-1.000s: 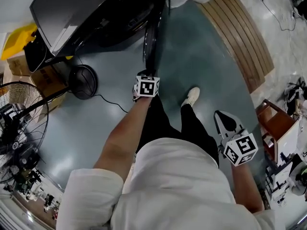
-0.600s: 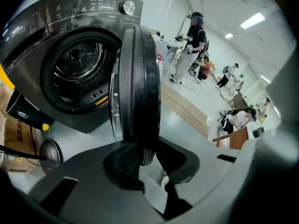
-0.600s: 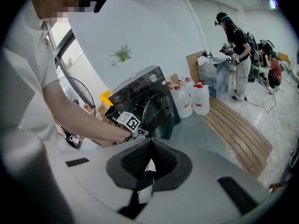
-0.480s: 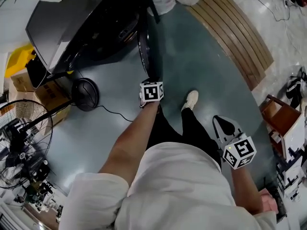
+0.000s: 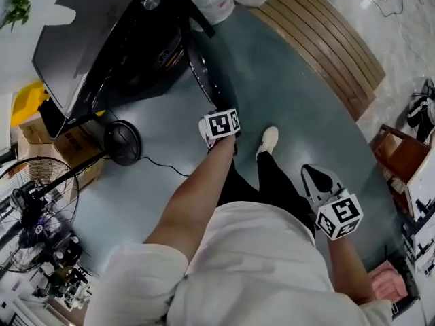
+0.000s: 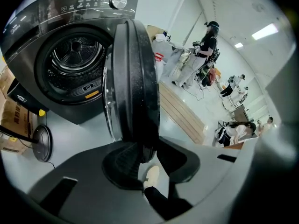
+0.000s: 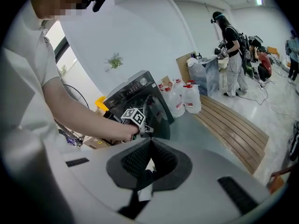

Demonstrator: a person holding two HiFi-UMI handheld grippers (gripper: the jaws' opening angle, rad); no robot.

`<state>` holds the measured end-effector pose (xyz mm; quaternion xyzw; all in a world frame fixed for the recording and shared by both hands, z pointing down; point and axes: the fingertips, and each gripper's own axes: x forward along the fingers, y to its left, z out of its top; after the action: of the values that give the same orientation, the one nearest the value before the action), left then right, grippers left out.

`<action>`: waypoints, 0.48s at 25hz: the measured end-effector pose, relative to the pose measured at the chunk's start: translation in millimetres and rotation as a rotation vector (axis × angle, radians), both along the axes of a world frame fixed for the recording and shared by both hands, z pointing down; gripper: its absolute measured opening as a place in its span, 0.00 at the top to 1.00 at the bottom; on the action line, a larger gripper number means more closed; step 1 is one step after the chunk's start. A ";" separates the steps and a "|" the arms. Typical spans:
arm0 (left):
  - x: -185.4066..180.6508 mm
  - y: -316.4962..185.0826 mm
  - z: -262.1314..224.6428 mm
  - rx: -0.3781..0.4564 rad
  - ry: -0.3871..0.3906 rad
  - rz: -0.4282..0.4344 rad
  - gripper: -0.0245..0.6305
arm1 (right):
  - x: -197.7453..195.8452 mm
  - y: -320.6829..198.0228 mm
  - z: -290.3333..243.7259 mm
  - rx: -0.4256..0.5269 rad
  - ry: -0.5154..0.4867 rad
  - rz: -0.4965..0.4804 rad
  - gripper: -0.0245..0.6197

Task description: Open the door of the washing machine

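One risk: left gripper (image 6: 147,148), jaws just widening loosely round the door (image 6: 133,78) rim, may drop it half-open; right gripper (image 7: 152,141) is clamped together, empty.

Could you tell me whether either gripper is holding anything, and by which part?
The left gripper, jaws just opening, straddles the door at its rim, seemingly unclamped; the right gripper is shut, empty.

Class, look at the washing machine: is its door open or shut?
Open: the door stands swung out edge-on, baring the drum.
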<state>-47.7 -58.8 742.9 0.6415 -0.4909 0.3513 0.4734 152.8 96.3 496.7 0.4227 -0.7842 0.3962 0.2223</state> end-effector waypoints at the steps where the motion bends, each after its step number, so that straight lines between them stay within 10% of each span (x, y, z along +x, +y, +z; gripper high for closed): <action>1: 5.3 -1.2 -0.3 -0.004 0.003 -0.011 0.81 | 2.9 2.2 -0.2 0.000 -0.001 0.005 0.95; 12: 56.1 -18.4 -1.0 -0.022 0.036 -0.107 0.81 | 41.3 21.8 3.2 -0.004 -0.007 0.080 0.95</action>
<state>8.4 -77.2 742.0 0.6151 -0.5120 0.3194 0.5074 194.1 118.1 499.9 0.4519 -0.7666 0.4077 0.2045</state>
